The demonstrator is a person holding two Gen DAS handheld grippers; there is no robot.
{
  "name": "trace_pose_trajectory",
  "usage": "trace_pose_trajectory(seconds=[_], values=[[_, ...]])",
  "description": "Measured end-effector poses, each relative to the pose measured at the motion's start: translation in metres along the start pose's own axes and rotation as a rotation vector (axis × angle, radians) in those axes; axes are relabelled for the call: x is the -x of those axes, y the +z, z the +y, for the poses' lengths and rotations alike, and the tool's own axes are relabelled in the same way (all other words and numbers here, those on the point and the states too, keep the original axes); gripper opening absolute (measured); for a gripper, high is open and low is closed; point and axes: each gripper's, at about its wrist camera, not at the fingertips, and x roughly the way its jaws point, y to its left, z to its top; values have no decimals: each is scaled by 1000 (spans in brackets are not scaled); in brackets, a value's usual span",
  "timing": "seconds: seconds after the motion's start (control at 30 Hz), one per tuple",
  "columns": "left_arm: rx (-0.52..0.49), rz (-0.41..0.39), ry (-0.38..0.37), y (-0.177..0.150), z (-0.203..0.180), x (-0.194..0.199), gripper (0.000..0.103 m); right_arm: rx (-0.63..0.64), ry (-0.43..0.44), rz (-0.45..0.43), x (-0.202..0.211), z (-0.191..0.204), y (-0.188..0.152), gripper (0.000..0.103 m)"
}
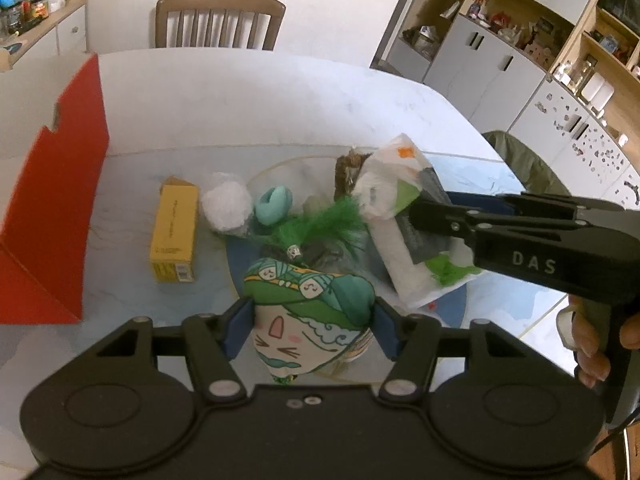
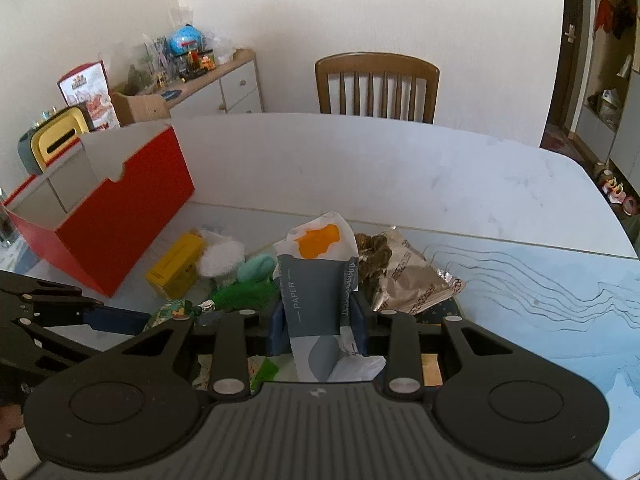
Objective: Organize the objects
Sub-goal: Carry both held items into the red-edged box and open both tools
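Observation:
A small pouch point(image 1: 308, 308) printed with a cartoon cat in a green turban sits between the blue pads of my left gripper point(image 1: 312, 330), which is shut on it. My right gripper point(image 2: 319, 328) is shut on a white, grey and orange tissue paper pack point(image 2: 316, 292), held slightly tilted over the pile. In the left wrist view the right gripper point(image 1: 430, 216) reaches in from the right with that tissue pack point(image 1: 394, 200). Below lie a green feather toy point(image 1: 320, 224), a teal object point(image 1: 273, 204), a white fluffy ball point(image 1: 226, 206) and a yellow box point(image 1: 175, 228).
An open red cardboard box point(image 2: 120, 216) stands on the left of the white table point(image 2: 400, 168). A crumpled foil snack bag point(image 2: 408, 276) lies right of the pile. The items rest on a round blue-rimmed tray point(image 1: 452, 304). A wooden chair point(image 2: 376, 84) stands behind the table.

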Motion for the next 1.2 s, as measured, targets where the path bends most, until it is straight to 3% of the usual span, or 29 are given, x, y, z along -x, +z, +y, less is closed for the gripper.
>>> trace_pose_trajectory(seconds=[0.33, 0.73, 1.2], values=[[42, -82, -37, 22, 4, 53, 61, -22, 62, -46, 36, -3, 18, 33], [55, -105, 33, 54, 20, 102, 61, 1, 118, -65, 64, 24, 41, 33], [-2, -100, 98, 85, 89, 146, 62, 16, 139, -63, 50, 112, 79, 33]])
